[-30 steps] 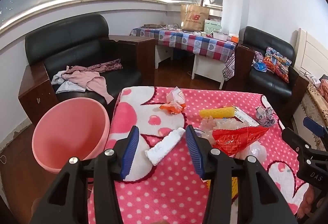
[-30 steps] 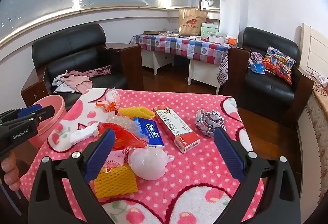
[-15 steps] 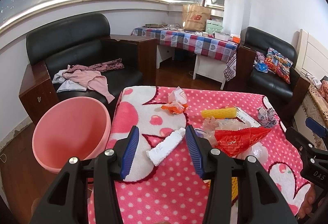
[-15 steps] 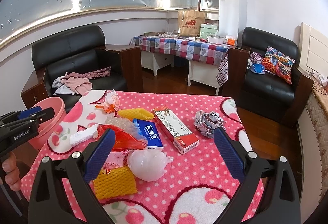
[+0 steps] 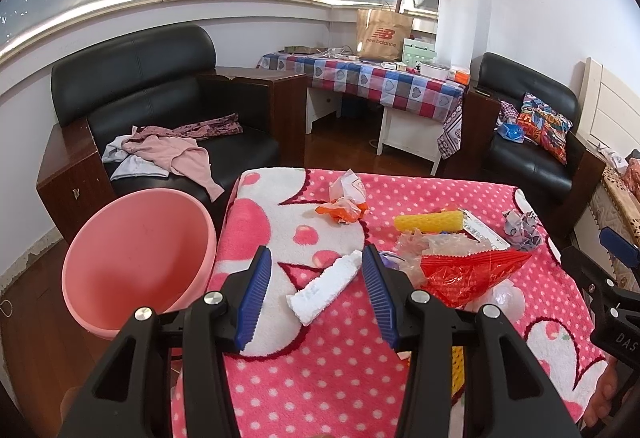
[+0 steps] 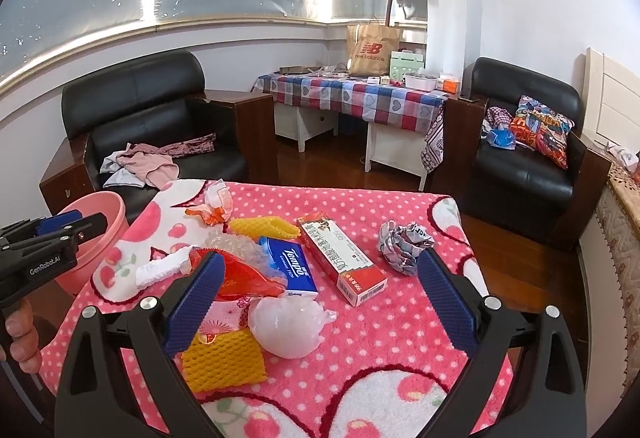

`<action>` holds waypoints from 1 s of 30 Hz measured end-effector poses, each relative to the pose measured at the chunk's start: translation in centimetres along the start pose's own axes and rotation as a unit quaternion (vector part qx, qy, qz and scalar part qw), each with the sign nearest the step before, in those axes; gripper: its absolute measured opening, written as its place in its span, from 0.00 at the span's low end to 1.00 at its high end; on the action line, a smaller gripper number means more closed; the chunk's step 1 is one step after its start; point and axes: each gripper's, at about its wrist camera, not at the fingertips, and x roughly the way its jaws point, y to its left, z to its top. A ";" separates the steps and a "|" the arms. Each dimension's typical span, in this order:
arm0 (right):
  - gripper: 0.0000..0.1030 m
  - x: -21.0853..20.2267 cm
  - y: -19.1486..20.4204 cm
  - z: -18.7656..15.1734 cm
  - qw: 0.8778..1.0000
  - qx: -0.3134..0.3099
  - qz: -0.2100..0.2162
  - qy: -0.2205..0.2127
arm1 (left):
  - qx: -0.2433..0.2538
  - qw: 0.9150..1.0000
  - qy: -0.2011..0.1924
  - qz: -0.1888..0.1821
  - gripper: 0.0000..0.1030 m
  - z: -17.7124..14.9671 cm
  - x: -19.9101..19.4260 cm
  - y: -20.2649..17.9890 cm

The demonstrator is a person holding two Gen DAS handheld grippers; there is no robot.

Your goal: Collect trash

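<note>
Both the left gripper (image 5: 316,278) and right gripper (image 6: 320,294) stand spread, grasping nothing. The white foam roll (image 5: 326,288), at centre frame, could squash or slip sideways if pinched off-centre, missing the pink bin (image 5: 136,258) at lower left.

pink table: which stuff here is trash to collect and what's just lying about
For the job: white foam strip, red wrapper, crumpled paper, yellow foam net, pink bin.

Lying about: clothes on armchair, paper bag, patterned cushion.

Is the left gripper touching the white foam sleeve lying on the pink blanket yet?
Apart. In the left wrist view the left gripper is open, and blanket shows between the white foam sleeve and each blue pad.
</note>
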 end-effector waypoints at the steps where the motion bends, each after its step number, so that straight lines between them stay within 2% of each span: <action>1: 0.94 0.0 0.0 0.0 1.000 0.000 0.000 0.000 | 0.000 1.000 -0.001 0.001 0.46 -0.1 0.1 0.0; 11: 0.94 0.2 -0.4 -0.3 1.000 0.003 -0.003 -0.001 | -0.001 1.000 0.000 0.000 0.46 -0.1 0.1 0.0; 16: 0.94 0.2 -0.8 -0.4 1.000 0.006 -0.004 0.000 | -0.007 1.000 0.002 -0.007 0.46 0.3 -0.2 1.2; 18: 0.94 0.2 -0.9 -0.6 1.000 0.008 -0.005 -0.001 | -0.011 1.000 0.005 -0.010 0.46 -1.0 1.5 1.2; 30: 0.94 0.6 -2.7 -1.8 1.000 0.020 -0.001 0.008 | -0.031 0.997 0.040 -0.064 0.49 -2.2 3.6 1.3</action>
